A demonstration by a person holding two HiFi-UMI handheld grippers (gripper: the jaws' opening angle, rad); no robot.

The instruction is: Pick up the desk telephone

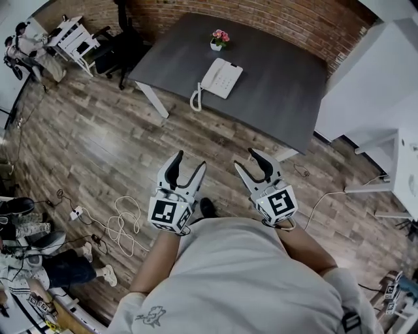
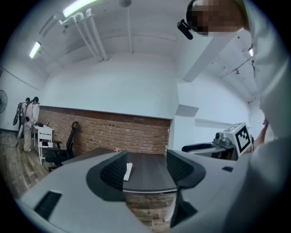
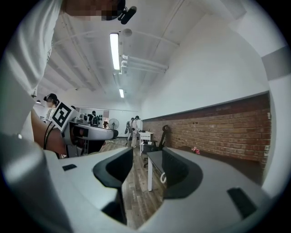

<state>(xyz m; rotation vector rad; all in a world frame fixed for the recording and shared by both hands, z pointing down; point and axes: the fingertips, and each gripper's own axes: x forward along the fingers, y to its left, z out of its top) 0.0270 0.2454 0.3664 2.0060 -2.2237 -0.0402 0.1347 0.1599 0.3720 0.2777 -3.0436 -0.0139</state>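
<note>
Markers: each gripper carries a cube with a black-and-white square code. I see one on the left cube (image 1: 168, 214) and one on the right cube (image 1: 279, 203); both are patterns rather than words.
Sleeve print: a small grey drawing (image 1: 150, 318) on the person's left sleeve, too small for me to read.
Left gripper (image 1: 189, 161): held out over the floor with its jaws well apart and nothing gripped. In its own view (image 2: 146, 168) the gap frames the far desk edge and a white sliver of the telephone.
Right gripper (image 1: 245, 158): just beside the left one, jaws likewise spread and gripping nothing. Through its own view (image 3: 146, 166) I see floorboards, a white desk leg and the hanging cord.
Desk telephone (image 1: 222, 77): white, resting on the desk near the edge facing me, well apart from both grippers. Its coiled cord (image 1: 195, 98) droops over that edge.
Desk (image 1: 281, 91): dark grey top on white legs, set against the brick wall (image 1: 294, 19). A small pot of pink flowers (image 1: 219, 39) stands near the telephone, on its far side.
Floor (image 1: 98, 143): wood planks, with a looped white cable (image 1: 124, 225) lying at the left.
Room: at the far left a person in white (image 1: 19, 45), then a white side table (image 1: 75, 39) and a black office chair (image 1: 121, 49). White panels (image 1: 372, 85) close off the right.
</note>
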